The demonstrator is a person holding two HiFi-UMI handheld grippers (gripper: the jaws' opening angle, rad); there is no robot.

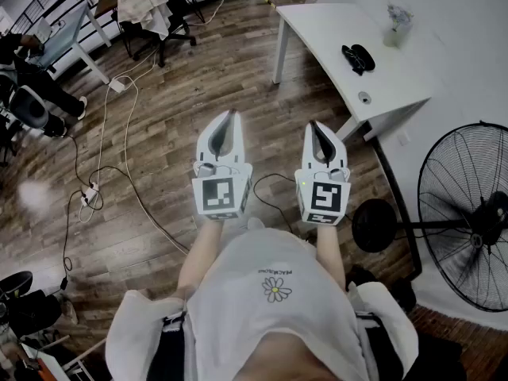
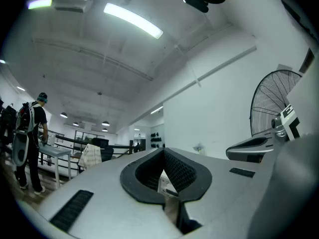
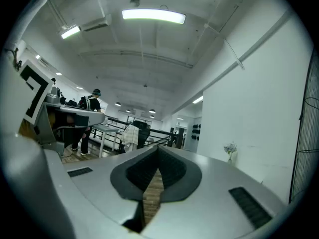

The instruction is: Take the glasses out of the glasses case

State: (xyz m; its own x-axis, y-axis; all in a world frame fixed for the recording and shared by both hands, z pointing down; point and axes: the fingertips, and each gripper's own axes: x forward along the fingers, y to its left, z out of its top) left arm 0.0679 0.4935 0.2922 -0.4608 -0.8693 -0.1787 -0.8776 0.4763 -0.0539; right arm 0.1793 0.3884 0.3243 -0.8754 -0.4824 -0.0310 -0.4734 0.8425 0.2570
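A white worktop is standing on the wood floor, carrying a black case near its middle, a small vase further back and a round fitting near its front corner. Cables are trailing across the floor to a power strip, and a fan's base is resting near the worktop's corner.

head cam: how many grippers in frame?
2. The left gripper is left of centre and the right gripper is beside it. Both are over the wood floor, short of the desk, jaws together and empty. None looks hidden.
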